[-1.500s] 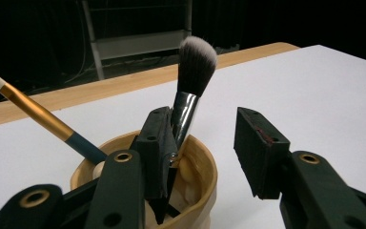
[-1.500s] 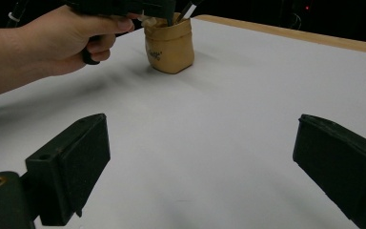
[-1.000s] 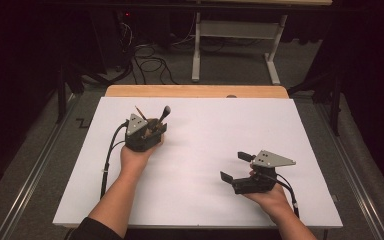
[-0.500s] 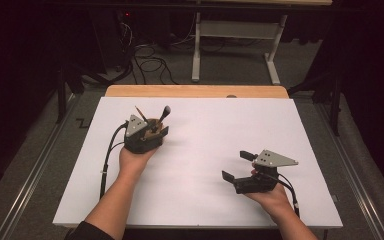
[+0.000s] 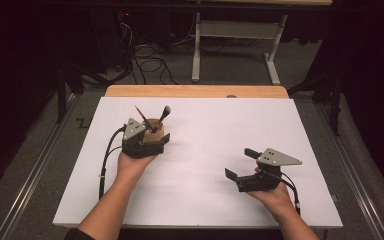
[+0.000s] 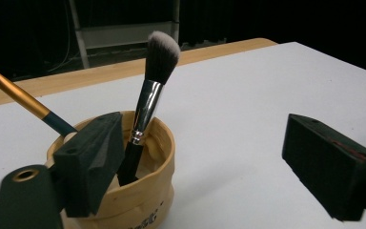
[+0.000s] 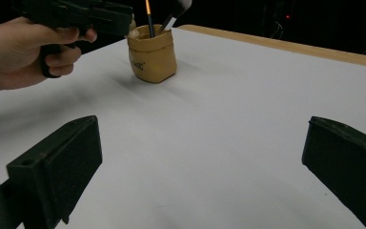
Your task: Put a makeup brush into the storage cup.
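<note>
Tan pouch [image 5: 153, 131], a soft pot with a rolled rim, stands upright on the white sheet [image 5: 215, 125] toward its far left corner, well clear of every edge. It holds two tools: a makeup brush [image 6: 153, 90] with a silver ferrule and pale bristles leaning toward the right edge, and a gold-banded pencil brush [image 6: 26, 102] tilted the other way, each propped against the rim so that the heads stay up and easy to reach. The left gripper [image 5: 152, 141] sits right at the pouch from the near side; its jaws have just been opening, and in the left gripper view one pad lies against the pouch's rim while the other stands off over bare sheet, so nothing is pinched, which reads as a release of the pot. The right gripper [image 5: 240, 162] rests near the near right corner, jaws spread wide with nothing between them, kept out of the way.
</note>
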`<state>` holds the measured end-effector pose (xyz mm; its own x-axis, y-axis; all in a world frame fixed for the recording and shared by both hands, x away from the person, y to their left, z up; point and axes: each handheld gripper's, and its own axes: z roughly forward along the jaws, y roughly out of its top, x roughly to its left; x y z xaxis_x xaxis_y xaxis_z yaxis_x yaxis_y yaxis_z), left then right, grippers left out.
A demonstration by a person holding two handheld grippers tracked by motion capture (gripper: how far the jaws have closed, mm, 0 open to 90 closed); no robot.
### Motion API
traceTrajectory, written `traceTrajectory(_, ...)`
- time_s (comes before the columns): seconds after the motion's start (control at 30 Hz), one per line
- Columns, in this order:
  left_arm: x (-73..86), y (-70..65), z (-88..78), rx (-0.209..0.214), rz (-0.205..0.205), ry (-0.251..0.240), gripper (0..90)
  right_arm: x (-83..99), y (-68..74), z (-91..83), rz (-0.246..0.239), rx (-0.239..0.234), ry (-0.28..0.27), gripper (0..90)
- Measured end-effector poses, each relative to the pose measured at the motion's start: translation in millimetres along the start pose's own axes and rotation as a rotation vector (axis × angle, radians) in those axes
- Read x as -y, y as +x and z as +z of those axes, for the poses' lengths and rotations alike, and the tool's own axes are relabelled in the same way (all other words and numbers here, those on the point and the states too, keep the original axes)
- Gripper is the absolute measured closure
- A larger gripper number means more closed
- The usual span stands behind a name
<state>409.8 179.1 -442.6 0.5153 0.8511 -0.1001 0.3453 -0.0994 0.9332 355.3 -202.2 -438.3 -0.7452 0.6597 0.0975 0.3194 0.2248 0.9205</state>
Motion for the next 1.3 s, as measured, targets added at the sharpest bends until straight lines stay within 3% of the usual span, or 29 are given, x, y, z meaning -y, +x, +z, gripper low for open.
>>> traceTrajectory(0.17,-1.9,-4.3,-8.0,0.001,0.027,0.012,5.4,0.0,0.0,-0.3,-0.006,0.007,-0.002,0.5)
traceTrajectory(0.27,-1.4,-5.5,-13.4,0.005,0.015,0.012,0.3,0.4,-1.2,-0.7,-0.01,0.011,-0.004,0.5)
traceTrajectory(0.4,1.1,-5.8,-22.2,0.011,0.024,0.015,0.3,0.4,-1.9,-1.7,-0.01,0.016,-0.007,0.5)
traceTrajectory(0.63,6.5,-4.8,-40.1,0.036,0.004,0.03,0.3,0.3,-4.2,-3.9,-0.014,0.032,-0.004,0.5)
traceTrajectory(0.8,11.8,-8.9,-53.4,0.042,0.025,0.04,0.3,-0.2,-5.3,-6.2,-0.017,0.047,-0.008,0.5)
traceTrajectory(1.2,36.2,-11.0,-88.9,0.035,0.052,0.005,0.3,-0.6,-11.2,-15.7,-0.01,0.089,-0.027,0.4)
traceTrajectory(1.3,41.9,-10.5,-95.7,0.068,0.02,-0.005,0.3,-0.2,-11.9,-18.8,-0.011,0.098,-0.031,0.4)
